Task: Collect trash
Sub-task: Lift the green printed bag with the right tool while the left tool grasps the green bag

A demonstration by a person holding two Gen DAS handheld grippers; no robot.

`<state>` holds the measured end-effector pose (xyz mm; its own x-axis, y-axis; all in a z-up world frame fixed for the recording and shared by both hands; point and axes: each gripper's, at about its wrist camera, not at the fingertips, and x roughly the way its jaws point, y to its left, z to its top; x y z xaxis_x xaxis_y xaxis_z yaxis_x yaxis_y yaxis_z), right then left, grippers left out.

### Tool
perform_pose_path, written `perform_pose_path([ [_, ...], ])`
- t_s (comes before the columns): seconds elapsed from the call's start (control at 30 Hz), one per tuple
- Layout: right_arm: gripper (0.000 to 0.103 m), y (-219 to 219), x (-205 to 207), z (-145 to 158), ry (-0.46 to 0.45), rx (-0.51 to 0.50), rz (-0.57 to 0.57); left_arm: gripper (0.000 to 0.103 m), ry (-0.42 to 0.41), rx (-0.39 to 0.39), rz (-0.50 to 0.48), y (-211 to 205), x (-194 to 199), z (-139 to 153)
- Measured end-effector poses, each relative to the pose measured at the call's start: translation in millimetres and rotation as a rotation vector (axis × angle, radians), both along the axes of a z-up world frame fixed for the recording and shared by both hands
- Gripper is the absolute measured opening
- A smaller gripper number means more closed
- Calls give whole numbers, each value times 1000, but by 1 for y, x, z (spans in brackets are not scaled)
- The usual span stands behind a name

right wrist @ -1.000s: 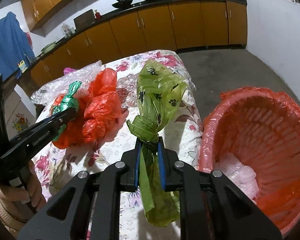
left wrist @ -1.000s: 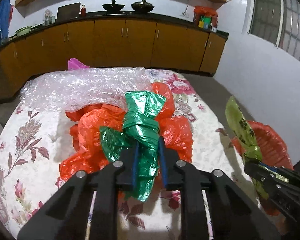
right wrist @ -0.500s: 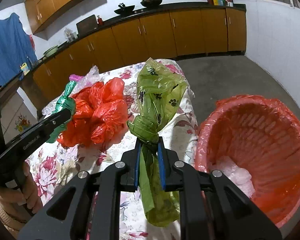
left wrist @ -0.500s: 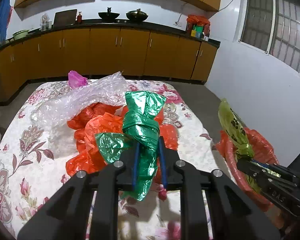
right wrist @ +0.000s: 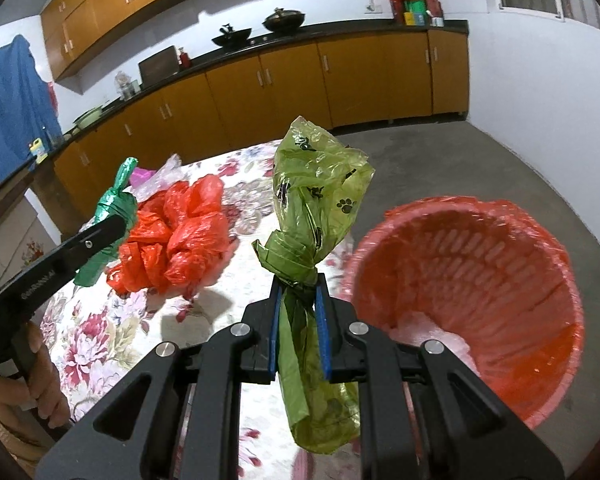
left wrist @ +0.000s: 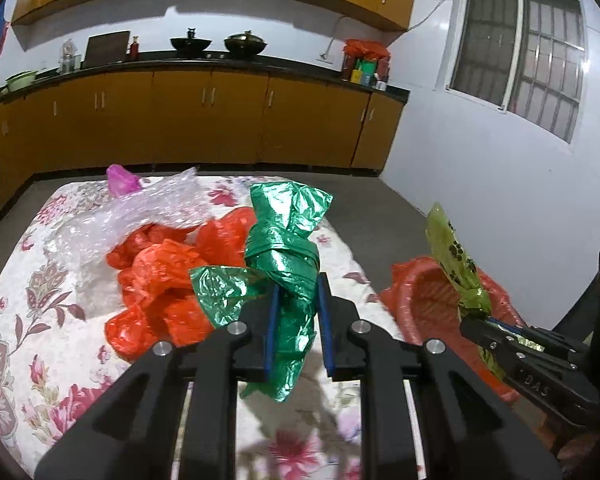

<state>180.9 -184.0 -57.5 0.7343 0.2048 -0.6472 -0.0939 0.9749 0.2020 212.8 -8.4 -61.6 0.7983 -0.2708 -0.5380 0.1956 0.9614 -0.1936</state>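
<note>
My left gripper (left wrist: 297, 292) is shut on a knotted shiny green bag (left wrist: 286, 248), held up over the flowered table (left wrist: 32, 308). My right gripper (right wrist: 298, 288) is shut on an olive-green bag with paw prints (right wrist: 320, 196), lifted just left of the red-lined bin (right wrist: 476, 280). A crumpled red bag (left wrist: 160, 280) and clear bubble wrap (left wrist: 156, 208) lie on the table behind the green bag. The left gripper with its green bag (right wrist: 112, 216) shows at the left of the right wrist view; the olive bag (left wrist: 456, 264) shows over the bin (left wrist: 420, 292) in the left wrist view.
A pink scrap (left wrist: 120, 178) lies at the table's far edge. Something white and crumpled (right wrist: 432, 332) sits inside the bin. Orange cabinets (left wrist: 204, 120) line the far wall, with bare concrete floor (right wrist: 440, 168) between them and the table. A hand (right wrist: 24, 380) grips the left gripper's handle.
Both grippers rose and drew back with their bags. The green bag came up off the red bag. The bin's mouth shows more fully beside the olive bag.
</note>
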Motion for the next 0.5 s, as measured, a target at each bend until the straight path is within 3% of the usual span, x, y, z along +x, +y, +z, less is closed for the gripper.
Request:
perform_pose_path([
  [0.5, 16, -66, -30, 5, -12, -25, -156, 18, 3, -25, -174, -78, -6, 4],
])
